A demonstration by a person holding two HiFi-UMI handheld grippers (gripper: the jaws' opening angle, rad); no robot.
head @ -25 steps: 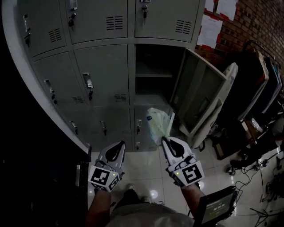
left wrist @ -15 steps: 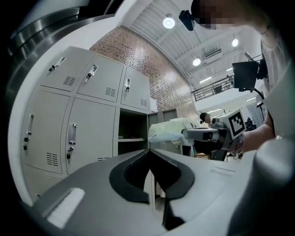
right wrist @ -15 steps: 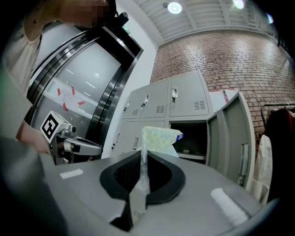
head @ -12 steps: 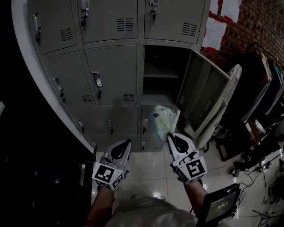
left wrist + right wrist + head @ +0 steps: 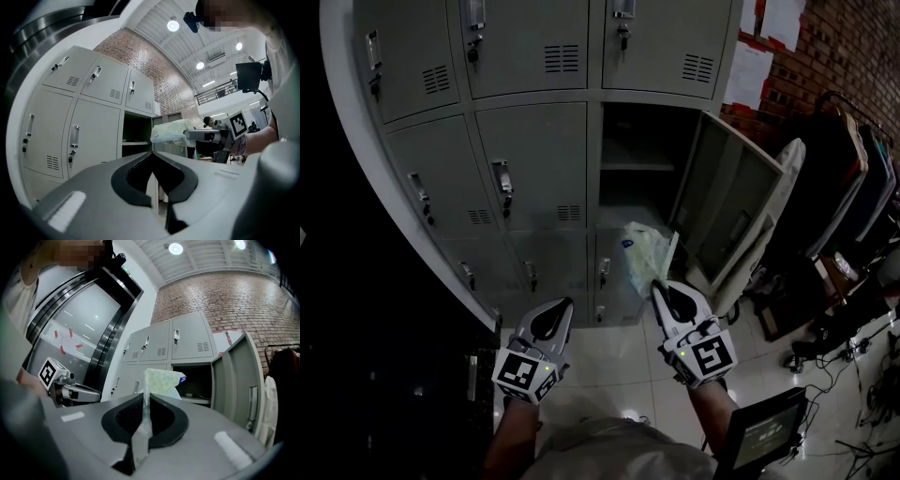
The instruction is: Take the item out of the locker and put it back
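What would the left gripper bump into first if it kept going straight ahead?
Probably the bank of grey metal lockers, around the edge where a closed door meets the dark open compartment. Nothing shows between it and the left gripper, though depth is hard to judge.

I carry two tongs: left tongs (image 5: pixel 563 304) and right tongs (image 5: pixel 656 287), each with one marker cube (image 5: pixel 525 373). One bag (image 5: pixel 645 255) is in view. In the head view I count nine locker doors: eight closed doors (image 5: pixel 539 159) and one open door (image 5: pixel 727 202). The open compartment contains one shelf (image 5: pixel 633 167). One screen (image 5: pixel 764 433) is at lower right.
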